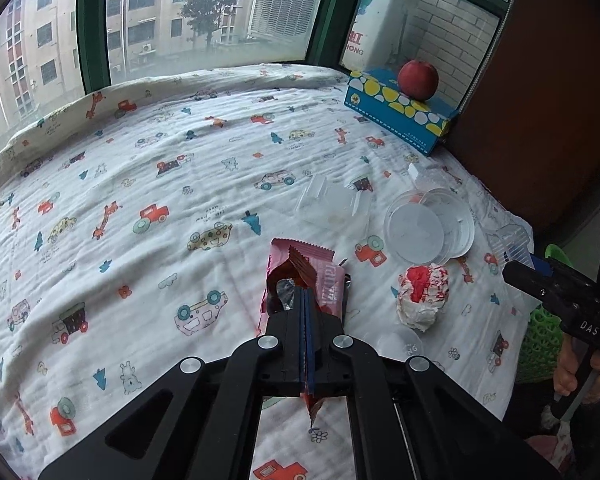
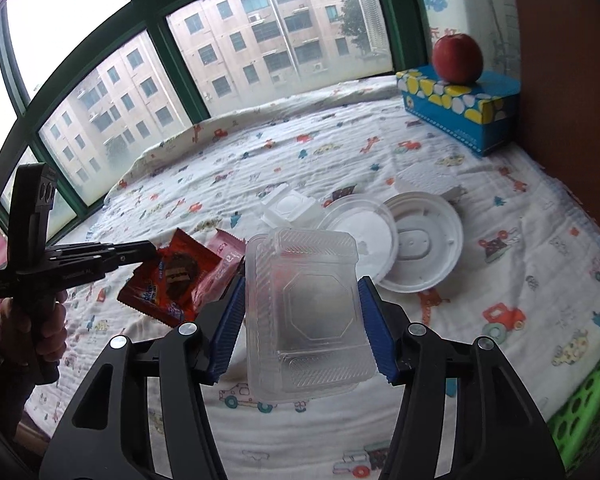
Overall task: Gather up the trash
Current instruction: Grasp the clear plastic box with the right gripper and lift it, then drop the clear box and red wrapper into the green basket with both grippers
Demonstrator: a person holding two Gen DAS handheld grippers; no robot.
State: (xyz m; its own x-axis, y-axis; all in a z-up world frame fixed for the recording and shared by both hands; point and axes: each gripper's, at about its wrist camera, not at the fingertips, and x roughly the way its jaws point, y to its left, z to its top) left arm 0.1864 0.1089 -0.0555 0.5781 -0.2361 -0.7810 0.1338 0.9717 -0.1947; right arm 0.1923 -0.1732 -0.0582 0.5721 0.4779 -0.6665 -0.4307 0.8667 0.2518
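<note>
Right tool (image 2: 300, 300) clamps ribbed clear clamshell box (image 2: 304, 316) | left tool (image 1: 305, 300) pinches crinkled foil wrapper (image 1: 300, 268)

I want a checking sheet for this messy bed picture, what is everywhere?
Surface: bed cover printed with cars and giraffes, wrinkled.
Job's things: red snack wrapper pinched in the left gripper; clear plastic box squeezed in the right gripper; pink wrapper, crumpled red and white wrapper, round lids and a small clear tray lying on the cover.
Clutter: red apple sitting on a blue spotted tissue box.
Grippers: both closed on trash, each held by a hand.
Cables: nothing seen.
Surroundings: green-framed window with apartment blocks outside; green basket at the bed's edge.
</note>
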